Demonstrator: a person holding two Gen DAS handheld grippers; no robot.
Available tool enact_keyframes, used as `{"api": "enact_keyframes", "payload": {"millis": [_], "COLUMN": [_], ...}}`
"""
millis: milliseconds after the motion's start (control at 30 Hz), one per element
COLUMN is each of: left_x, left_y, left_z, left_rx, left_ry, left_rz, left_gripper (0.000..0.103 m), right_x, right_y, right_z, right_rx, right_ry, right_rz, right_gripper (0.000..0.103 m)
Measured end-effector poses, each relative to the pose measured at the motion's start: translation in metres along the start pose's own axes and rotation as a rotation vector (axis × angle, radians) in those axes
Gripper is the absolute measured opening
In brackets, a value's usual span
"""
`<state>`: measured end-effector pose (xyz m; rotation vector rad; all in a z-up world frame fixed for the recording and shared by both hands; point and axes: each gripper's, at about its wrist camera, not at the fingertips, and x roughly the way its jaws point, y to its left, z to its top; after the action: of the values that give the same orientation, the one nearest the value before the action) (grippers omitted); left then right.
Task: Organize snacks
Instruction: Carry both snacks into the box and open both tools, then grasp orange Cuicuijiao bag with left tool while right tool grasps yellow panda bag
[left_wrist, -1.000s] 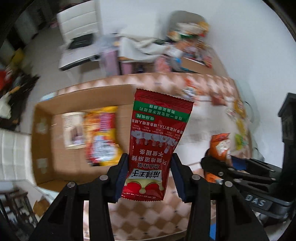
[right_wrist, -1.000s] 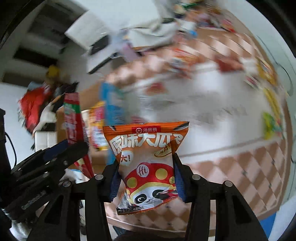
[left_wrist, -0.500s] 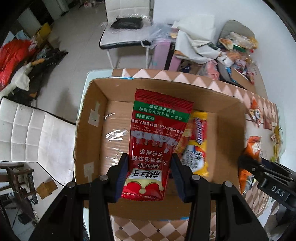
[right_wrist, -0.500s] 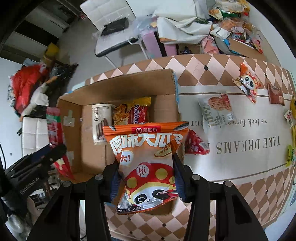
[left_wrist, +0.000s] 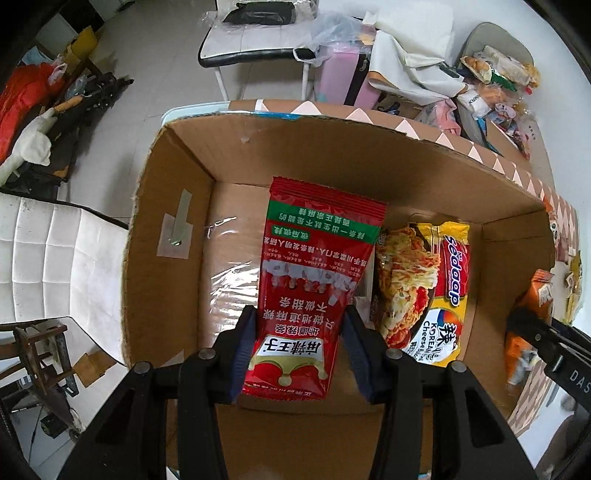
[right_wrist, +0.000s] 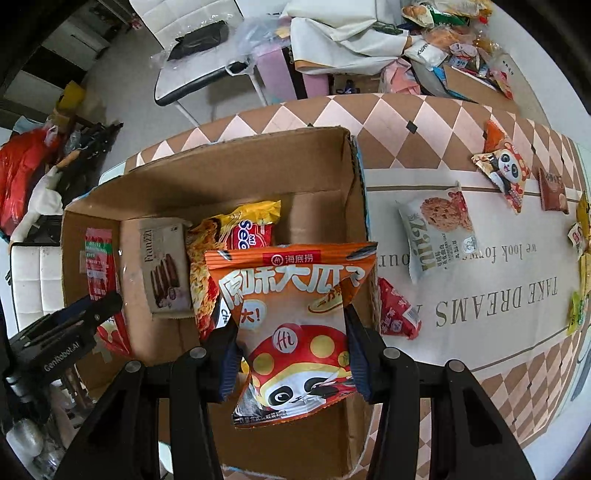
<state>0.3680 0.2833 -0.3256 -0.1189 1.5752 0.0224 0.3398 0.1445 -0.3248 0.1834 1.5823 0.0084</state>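
My left gripper (left_wrist: 300, 347) is shut on a red snack packet (left_wrist: 314, 273) and holds it above the open cardboard box (left_wrist: 170, 229). My right gripper (right_wrist: 291, 347) is shut on an orange panda snack bag (right_wrist: 295, 321) over the box's right part (right_wrist: 354, 206). Inside the box lie a yellow-red noodle packet (left_wrist: 424, 288), also seen in the right wrist view (right_wrist: 236, 236), and a brown biscuit packet (right_wrist: 164, 266). The left gripper with its red packet (right_wrist: 99, 266) shows at the left of the right wrist view.
On the checkered tablecloth (right_wrist: 480, 295) right of the box lie a cookie packet (right_wrist: 439, 232), a red packet (right_wrist: 397, 310), another panda bag (right_wrist: 504, 170) and several small snacks. White chairs (left_wrist: 48, 258) and floor clutter surround the table.
Both grippers have moved left from over the table to above the box, still holding their packets. Over the last half second both came lower and closer to the box.
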Motion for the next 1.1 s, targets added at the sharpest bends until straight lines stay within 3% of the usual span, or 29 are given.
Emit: {"api": "enact_keyframes", "payload": {"millis": [33, 67, 100, 133, 167, 200, 333, 567, 1100], "left_x": [0.001, 0.002, 0.002, 0.003, 0.003, 0.002, -0.004, -0.026, -0.125], "left_y": [0.0, 0.001, 0.002, 0.002, 0.002, 0.002, 0.003, 0.003, -0.025], "left_z": [0.001, 0.002, 0.003, 0.004, 0.005, 0.006, 0.005, -0.01, -0.135], "left_rx": [-0.001, -0.001, 0.0, -0.001, -0.001, 0.001, 0.0, 0.0, 0.065], "left_ry": [0.003, 0.003, 0.0, -0.001, 0.0, -0.001, -0.025, -0.077, -0.348], "left_rz": [-0.001, 0.003, 0.005, 0.007, 0.006, 0.004, 0.014, -0.021, 0.026], "left_gripper": [0.046, 0.051, 0.061, 0.069, 0.082, 0.087, 0.087, 0.087, 0.087], "right_x": [0.003, 0.006, 0.006, 0.007, 0.007, 0.007, 0.008, 0.004, -0.09], "right_y": [-0.001, -0.001, 0.0, 0.001, 0.003, 0.007, 0.017, 0.016, 0.011], "right_z": [0.002, 0.004, 0.005, 0.006, 0.006, 0.005, 0.0, -0.019, -0.138], "right_rx": [0.008, 0.008, 0.004, 0.004, 0.0, -0.012, -0.043, -0.039, -0.121], "right_ry": [0.013, 0.018, 0.017, 0.02, 0.025, 0.024, 0.025, 0.018, -0.219], "right_rz": [0.006, 0.008, 0.016, 0.034, 0.041, 0.031, -0.007, -0.017, -0.032], "right_gripper": [0.054, 0.062, 0.075, 0.079, 0.085, 0.088, 0.095, 0.095, 0.095]}}
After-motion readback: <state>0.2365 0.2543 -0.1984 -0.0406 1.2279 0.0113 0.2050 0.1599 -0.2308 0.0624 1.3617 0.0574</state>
